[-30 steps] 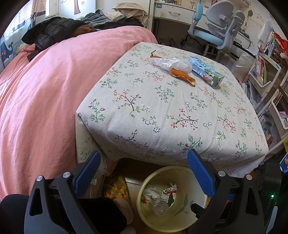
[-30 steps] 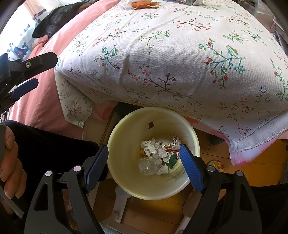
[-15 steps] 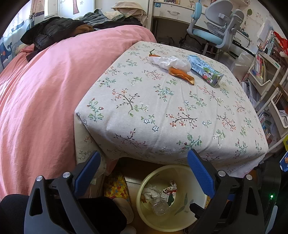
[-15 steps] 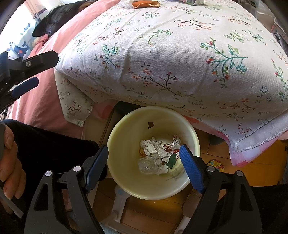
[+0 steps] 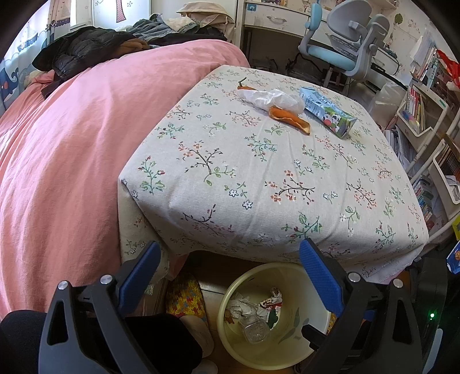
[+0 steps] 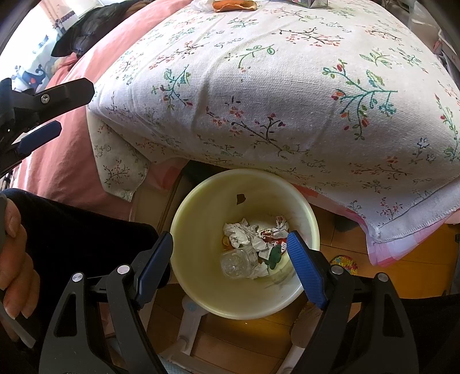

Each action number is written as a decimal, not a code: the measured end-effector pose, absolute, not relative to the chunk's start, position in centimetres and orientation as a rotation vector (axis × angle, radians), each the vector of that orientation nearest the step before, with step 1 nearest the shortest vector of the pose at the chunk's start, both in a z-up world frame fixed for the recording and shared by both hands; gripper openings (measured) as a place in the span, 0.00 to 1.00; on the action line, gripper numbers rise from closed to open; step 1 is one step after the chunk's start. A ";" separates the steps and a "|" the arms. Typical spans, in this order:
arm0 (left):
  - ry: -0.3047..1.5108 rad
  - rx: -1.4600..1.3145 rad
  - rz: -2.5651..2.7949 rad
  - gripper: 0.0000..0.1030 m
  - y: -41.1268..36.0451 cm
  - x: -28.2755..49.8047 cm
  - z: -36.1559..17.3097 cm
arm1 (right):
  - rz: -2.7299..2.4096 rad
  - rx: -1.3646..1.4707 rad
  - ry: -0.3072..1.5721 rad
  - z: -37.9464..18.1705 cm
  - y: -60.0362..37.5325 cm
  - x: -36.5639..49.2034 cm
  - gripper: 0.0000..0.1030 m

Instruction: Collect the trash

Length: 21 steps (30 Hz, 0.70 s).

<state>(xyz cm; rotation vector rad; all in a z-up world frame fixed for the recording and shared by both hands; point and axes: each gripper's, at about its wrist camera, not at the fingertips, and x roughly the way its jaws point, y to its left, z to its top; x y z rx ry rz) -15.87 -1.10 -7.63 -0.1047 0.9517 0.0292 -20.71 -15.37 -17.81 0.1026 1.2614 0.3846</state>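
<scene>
On the floral tablecloth (image 5: 258,172) at the far side lie a crumpled white plastic bag (image 5: 273,97), an orange peel (image 5: 290,118) and a blue drink carton (image 5: 327,110). A cream waste bin (image 5: 230,339) stands on the floor under the near table edge; it also shows in the right wrist view (image 6: 189,230), holding crumpled paper (image 6: 241,233), a wrapper and a clear plastic bottle (image 6: 238,261). My left gripper (image 5: 230,267) is open and empty near the table's front edge. My right gripper (image 6: 230,259) is open and empty above the bin.
A bed with a pink cover (image 5: 72,143) borders the table on the left, with dark clothes (image 5: 86,49) piled on it. A blue-grey desk chair (image 5: 350,34) and bookshelves (image 5: 425,115) stand behind and right. The orange peel (image 6: 233,4) shows at the right view's top edge.
The left gripper has risen and pulled back slightly, so the table sits a little lower in view. The right gripper stays open over the bin, nearly unmoved.
</scene>
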 end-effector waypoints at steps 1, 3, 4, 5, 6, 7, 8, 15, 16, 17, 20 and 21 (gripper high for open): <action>0.952 -0.105 0.030 0.90 -1.1 -15.9 -7.6 | 0.384 0.103 1.262 -17.8 -15.4 -20.7 0.76; 0.953 -0.106 0.030 0.90 -1.2 -16.0 -7.7 | 0.384 0.103 1.262 -17.8 -15.3 -20.7 0.76; 0.952 -0.105 0.029 0.90 -1.2 -15.9 -7.7 | 0.384 0.102 1.262 -17.8 -15.3 -20.7 0.76; 0.953 -0.105 0.029 0.90 -1.2 -15.9 -7.7 | 0.384 0.102 1.262 -17.8 -15.4 -20.7 0.76; 0.953 -0.105 0.029 0.90 -1.2 -15.9 -7.7 | 0.384 0.102 1.262 -17.8 -15.3 -20.7 0.76; 0.952 -0.105 0.029 0.90 -1.2 -15.9 -7.7 | 0.385 0.102 1.262 -17.8 -15.3 -20.7 0.76; 0.952 -0.104 0.029 0.90 -1.1 -15.9 -7.7 | 0.384 0.102 1.262 -17.8 -15.4 -20.7 0.76; 0.953 -0.104 0.028 0.90 -1.1 -15.8 -7.7 | 0.384 0.102 1.262 -17.8 -15.3 -20.7 0.76; 0.953 -0.104 0.028 0.90 -1.1 -15.8 -7.7 | 0.384 0.102 1.262 -17.8 -15.3 -20.7 0.76; 0.953 -0.104 0.027 0.90 -1.1 -15.8 -7.7 | 0.384 0.102 1.262 -17.8 -15.4 -20.7 0.76; 0.953 -0.104 0.027 0.90 -1.1 -15.8 -7.7 | 0.384 0.101 1.262 -17.8 -15.4 -20.8 0.76; 0.953 -0.104 0.027 0.90 -1.1 -15.8 -7.7 | 0.384 0.101 1.262 -17.8 -15.3 -20.7 0.76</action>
